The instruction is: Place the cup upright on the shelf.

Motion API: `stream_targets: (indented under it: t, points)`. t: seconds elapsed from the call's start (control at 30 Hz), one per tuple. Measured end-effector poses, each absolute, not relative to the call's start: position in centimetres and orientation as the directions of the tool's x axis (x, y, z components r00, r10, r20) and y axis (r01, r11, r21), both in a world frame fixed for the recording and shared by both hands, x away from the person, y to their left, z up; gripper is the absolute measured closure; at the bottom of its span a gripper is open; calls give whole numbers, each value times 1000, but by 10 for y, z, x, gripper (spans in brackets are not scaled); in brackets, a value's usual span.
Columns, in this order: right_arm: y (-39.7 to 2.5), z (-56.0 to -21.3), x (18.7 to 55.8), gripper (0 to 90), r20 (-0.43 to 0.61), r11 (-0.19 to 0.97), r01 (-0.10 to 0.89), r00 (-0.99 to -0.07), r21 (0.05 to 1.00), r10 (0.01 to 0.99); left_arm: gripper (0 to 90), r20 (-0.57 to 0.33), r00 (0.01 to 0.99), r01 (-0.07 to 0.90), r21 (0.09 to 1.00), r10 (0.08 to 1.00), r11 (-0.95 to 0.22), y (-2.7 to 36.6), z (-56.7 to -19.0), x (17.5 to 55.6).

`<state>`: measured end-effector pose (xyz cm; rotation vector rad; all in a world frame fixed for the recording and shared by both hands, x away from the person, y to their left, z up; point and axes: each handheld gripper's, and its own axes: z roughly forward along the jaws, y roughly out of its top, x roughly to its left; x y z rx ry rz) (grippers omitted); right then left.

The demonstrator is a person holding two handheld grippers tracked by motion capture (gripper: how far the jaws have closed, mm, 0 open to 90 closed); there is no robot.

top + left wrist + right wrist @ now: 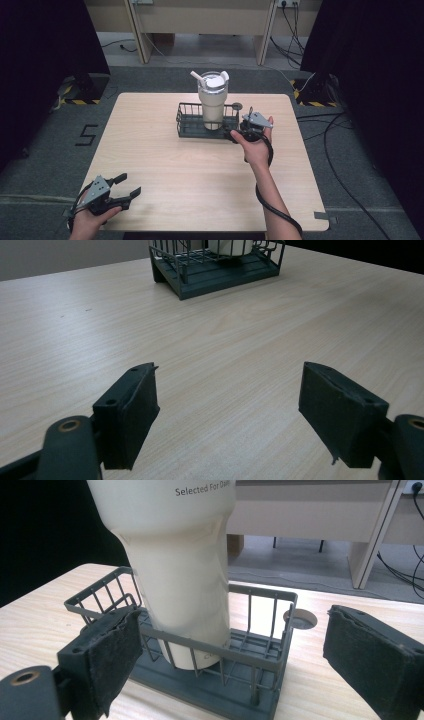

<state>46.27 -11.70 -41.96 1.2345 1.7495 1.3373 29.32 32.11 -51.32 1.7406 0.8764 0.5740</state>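
Note:
A cream tumbler (212,104) with a white lid and a straw stands upright in a dark wire basket (190,122) at the table's far middle. My right gripper (240,126) is at the basket's right end, open, its jaws level with the basket wall. In the right gripper view the tumbler (180,575) rises close ahead inside the basket (260,667), and the gripper (235,665) holds nothing. My left gripper (129,185) rests open near the table's front left corner. In its own view the left gripper (230,415) faces bare wood, with the basket (215,272) far ahead.
The light wooden table (165,170) is bare in front of the basket. A small round ring (300,619) sticks out from the basket's end. Cables (345,175) lie on the floor at the right, and black curtains hang at both sides.

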Motion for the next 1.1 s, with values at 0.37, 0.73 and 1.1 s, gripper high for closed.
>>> stream_targets:
  t: [0.37,0.73,1.1]
  points:
    - [-123,-421,451,94,52,73,306,-383,949,922,227,-38,613,280,944,789,-172,321,-513,293]
    - [-144,-425,434,97,35,81,309,-354,948,935,227,-31,611,279,944,791,-178,322,-513,292]
    - [-166,-434,417,104,42,63,323,-310,944,950,227,-33,609,278,945,792,-175,322,-513,292]
